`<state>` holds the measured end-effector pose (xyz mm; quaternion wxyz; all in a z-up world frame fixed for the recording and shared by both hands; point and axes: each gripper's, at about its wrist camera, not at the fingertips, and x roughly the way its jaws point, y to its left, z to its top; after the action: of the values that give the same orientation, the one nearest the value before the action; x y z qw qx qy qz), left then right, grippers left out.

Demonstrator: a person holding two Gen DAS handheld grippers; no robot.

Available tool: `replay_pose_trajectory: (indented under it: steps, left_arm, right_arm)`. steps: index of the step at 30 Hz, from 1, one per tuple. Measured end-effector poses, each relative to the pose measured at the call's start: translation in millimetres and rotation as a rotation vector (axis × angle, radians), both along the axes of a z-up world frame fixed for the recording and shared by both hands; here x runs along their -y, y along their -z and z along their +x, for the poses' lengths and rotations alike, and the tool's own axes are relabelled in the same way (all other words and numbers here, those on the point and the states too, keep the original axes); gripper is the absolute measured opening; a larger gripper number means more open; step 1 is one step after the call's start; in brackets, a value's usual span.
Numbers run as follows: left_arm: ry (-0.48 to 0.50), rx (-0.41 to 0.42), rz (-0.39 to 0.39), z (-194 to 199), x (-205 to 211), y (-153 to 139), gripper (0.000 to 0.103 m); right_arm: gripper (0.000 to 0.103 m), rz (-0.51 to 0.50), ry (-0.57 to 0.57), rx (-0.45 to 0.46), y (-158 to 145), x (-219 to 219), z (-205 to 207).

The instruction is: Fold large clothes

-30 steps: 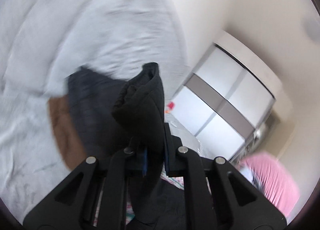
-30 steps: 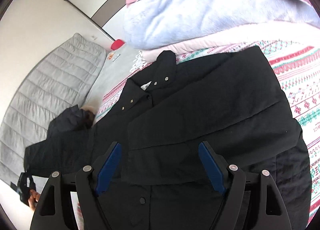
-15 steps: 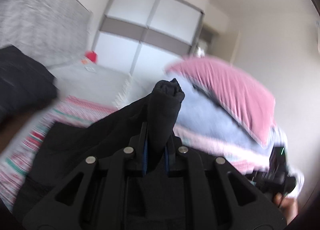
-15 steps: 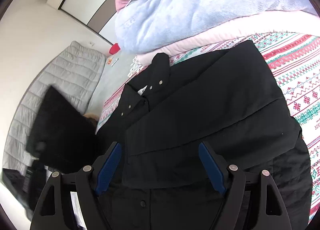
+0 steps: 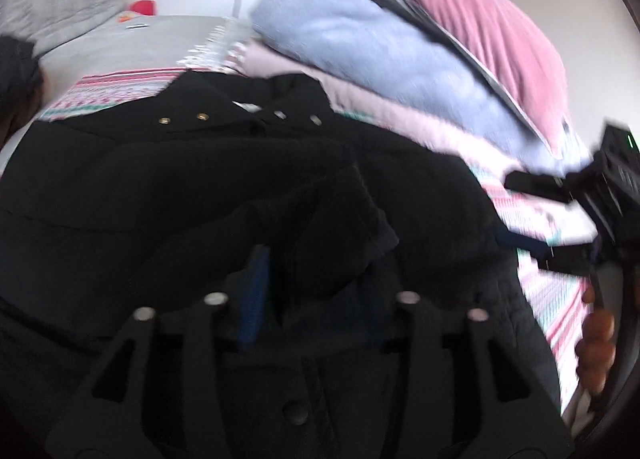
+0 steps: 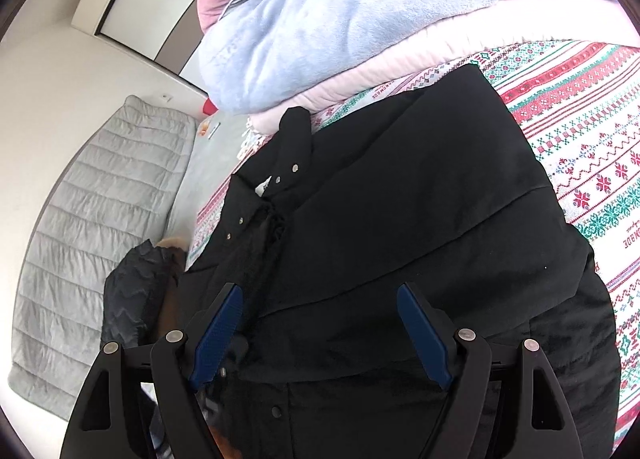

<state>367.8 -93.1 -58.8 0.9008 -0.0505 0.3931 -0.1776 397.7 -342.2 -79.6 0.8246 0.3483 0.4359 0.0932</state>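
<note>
Now the left tongs (image 5: pixel 308 295) have just been opening — sleeve (image 5: pixel 320 219) between them (pads off); right tongs (image 6: pixel 320 335) wide, empty.

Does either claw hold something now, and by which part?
The right claw holds nothing. The left claw has just been opening around the jacket's sleeve cuff; blur hides whether it grips.

Left view blurred; sleeve (image 5: pixel 320 219) hides left gripper (image 5: pixel 312 299) pads

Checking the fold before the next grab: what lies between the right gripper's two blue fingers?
In the right wrist view, only the black coat spans the gap of the right gripper; its open fingers grip nothing.
</note>
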Motion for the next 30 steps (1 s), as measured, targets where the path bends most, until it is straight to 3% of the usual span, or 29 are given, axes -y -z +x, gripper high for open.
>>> replay_pose_trajectory:
  steps: [3, 6, 9, 14, 19, 23, 30]
  left_arm:
    - [0.067, 0.026, 0.087, -8.1, 16.1, -8.2, 0.050]
    - [0.103, -0.006, 0.074, -7.5, 24.1, -6.2, 0.053]
    - [0.169, -0.103, 0.071, -8.2, 34.6, 10.3, 0.054]
    - [0.225, -0.099, 0.152, -12.6, 50.1, 22.1, 0.061]
    - [0.218, -0.121, 0.179, -6.5, 55.8, 28.6, 0.062]
    - [0.204, -0.105, 0.189, -17.7, 51.2, 16.0, 0.062]
    - [0.019, -0.013, 0.266, -51.3, -5.8, -25.1, 0.062]
  right_arm:
    - [0.081, 0.002, 0.008, -0.006, 1.4, 0.8, 0.1]
    - [0.081, 0.008, 0.016, -0.007, 1.7, 3.0, -1.2]
    - [0.081, 0.015, 0.035, -0.007, 1.7, 7.5, -3.3]
    - [0.081, 0.025, 0.045, -0.015, 2.8, 10.3, -2.7]
    - [0.081, 0.010, 0.031, -0.030, 6.4, 7.3, -0.9]
    - [0.081, -0.028, 0.030, -0.060, 10.9, 6.2, 1.5]
    - [0.081, -0.081, -0.019, -0.068, 13.1, -5.2, 2.6]
